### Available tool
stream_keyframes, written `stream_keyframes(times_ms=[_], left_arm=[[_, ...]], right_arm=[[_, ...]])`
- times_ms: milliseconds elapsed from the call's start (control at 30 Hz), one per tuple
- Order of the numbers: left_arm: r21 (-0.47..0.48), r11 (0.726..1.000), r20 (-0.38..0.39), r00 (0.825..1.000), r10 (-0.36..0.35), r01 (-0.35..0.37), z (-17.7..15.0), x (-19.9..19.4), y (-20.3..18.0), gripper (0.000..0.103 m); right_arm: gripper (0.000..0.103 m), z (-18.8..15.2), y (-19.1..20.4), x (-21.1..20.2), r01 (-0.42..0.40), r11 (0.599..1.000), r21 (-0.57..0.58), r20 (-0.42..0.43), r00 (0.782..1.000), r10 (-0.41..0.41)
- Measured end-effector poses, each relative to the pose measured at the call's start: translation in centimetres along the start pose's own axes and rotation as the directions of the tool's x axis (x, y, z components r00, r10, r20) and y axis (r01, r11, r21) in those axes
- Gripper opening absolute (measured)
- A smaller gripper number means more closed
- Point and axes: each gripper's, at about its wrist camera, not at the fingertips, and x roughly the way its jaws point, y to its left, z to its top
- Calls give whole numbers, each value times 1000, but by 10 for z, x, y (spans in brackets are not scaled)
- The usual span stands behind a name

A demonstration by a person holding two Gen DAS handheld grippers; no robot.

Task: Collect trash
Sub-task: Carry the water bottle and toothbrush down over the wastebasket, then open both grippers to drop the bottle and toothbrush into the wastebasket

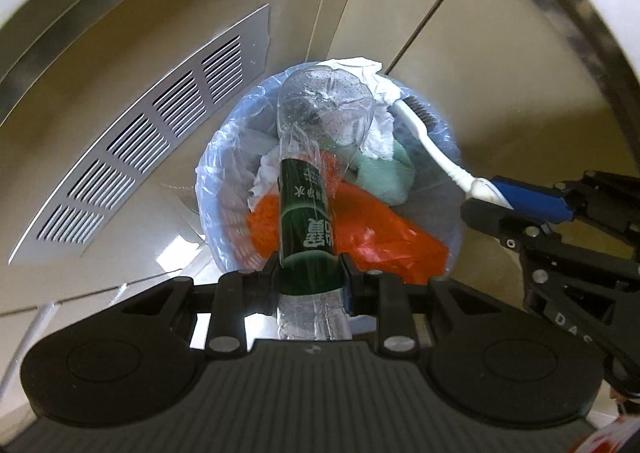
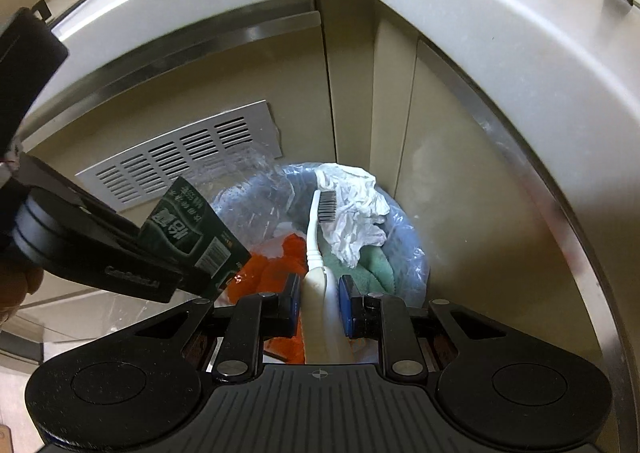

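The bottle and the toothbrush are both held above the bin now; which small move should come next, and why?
Probably open the left gripper and let the plastic bottle drop. It hangs directly over the lined trash bin, base pointing down at the orange bag and crumpled tissue. The right gripper can release the toothbrush after, as its head is also above the bin.

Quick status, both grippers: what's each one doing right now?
Left gripper: closed on the plastic bottle, over the trash bin.
Right gripper: closed on the toothbrush.
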Motion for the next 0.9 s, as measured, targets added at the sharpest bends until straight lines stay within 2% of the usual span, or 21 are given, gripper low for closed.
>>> stream_keyframes(times_ms=[367,833,900], left_arm=[[55,997,-16,998,53,-52,13,20,-5,25],[40,997,-45,997,68,-66,25,44,-7,26],[34,997,-39,996,75,-74,25,43,-5,32]], right_arm=[[20,-2,0,17,2,1000,2,-22,1000,-2],[20,-3,-5,38,8,999,35,-40,999,-6],[20,-3,-6,40,10,999,40,-39,999,-9]])
